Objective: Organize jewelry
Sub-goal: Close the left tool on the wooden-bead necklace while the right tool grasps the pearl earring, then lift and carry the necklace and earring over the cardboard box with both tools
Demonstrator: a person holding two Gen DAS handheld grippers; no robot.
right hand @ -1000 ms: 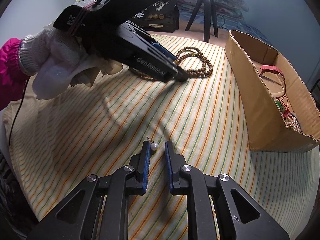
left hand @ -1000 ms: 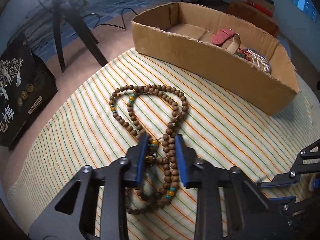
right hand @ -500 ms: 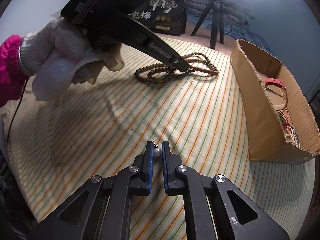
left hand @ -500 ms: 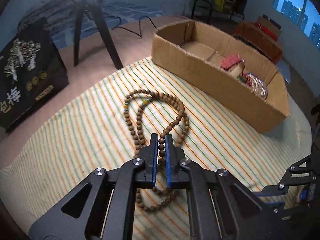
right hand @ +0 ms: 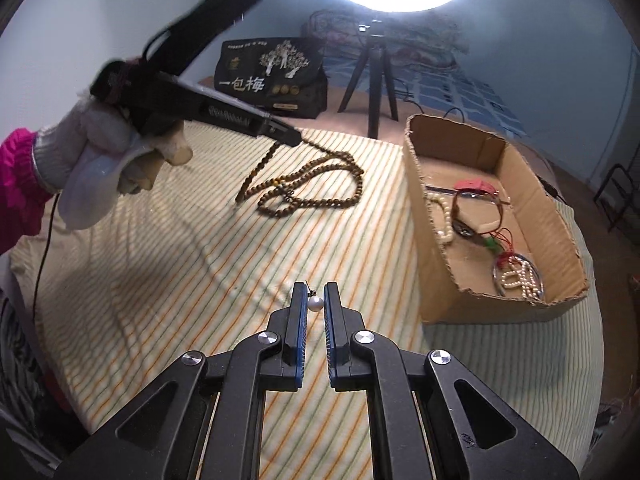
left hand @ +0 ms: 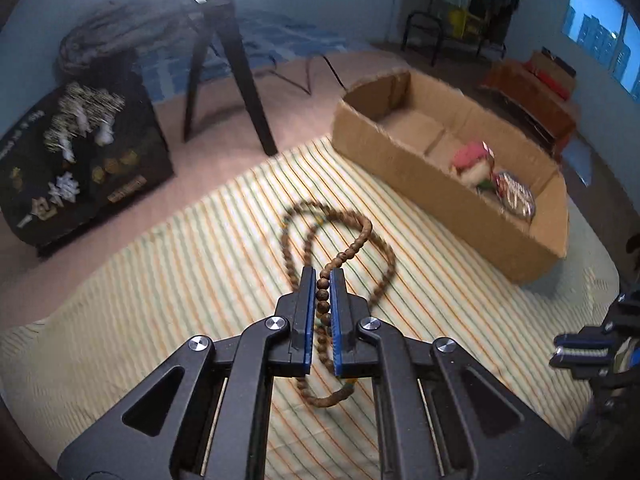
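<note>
Holding a strand of the wooden bead necklace [left hand: 340, 258] between their blue pads, the left tongs [left hand: 322, 280] are closed on it above the striped cloth [left hand: 160, 280], with one length hanging taut from the tips and the rest of the loops still lying on the cloth near its far edge. The right tongs [right hand: 315, 300] sit narrow around a small pearl earring [right hand: 315, 303], near the cloth's front edge; the pearl looks pinched, though the grip is on a round, slick surface.

The risk I would judge highest is the long necklace swinging or snagging as it travels to the cardboard box [right hand: 432, 216], its trailing loops catching the torn rim or draping outside. The pearl could also squirt out of the pads if pressure shifts, and roll across the cloth.

The necklace is a long string of small brown beads with a few teal and amber accents, doubled into several loops. The box, at the cloth's right edge, already holds a pink piece, pearls and red cord.
</note>
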